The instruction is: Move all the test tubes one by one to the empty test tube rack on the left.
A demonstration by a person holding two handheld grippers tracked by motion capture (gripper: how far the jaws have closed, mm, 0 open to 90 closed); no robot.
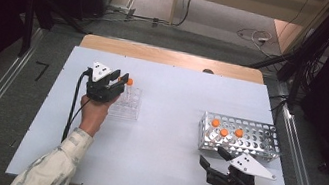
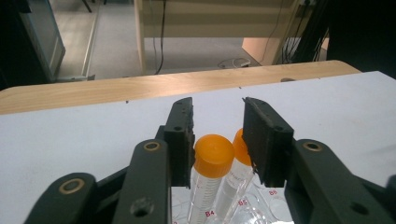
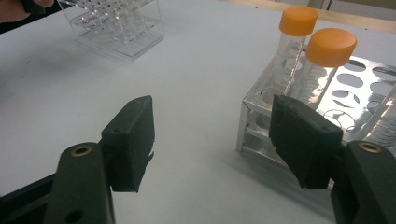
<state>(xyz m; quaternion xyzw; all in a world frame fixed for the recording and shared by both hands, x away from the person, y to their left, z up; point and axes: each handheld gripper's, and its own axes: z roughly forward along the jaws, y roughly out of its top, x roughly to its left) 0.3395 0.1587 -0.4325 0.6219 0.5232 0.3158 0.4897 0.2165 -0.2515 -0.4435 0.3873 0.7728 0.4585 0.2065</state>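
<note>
A clear plastic rack (image 1: 127,104) stands at the table's left and holds two orange-capped tubes (image 2: 213,151) side by side. My left gripper (image 1: 119,79) hangs over them; in the left gripper view its jaws (image 2: 217,105) stand a little apart, one on each side of the two caps, and I see no pad pressing. A metal rack (image 1: 266,137) at the right holds three orange-capped tubes (image 1: 224,132). My right gripper (image 1: 212,155) rests just in front of that rack's near left corner (image 3: 254,126), open wide with nothing between its fingers (image 3: 212,112).
The white tabletop (image 1: 161,163) lies on a wooden table whose far edge (image 1: 173,57) shows. Between the two racks the white surface is bare. Cables and dark stands crowd the floor beyond the table. The clear rack (image 3: 116,23) shows far off in the right gripper view.
</note>
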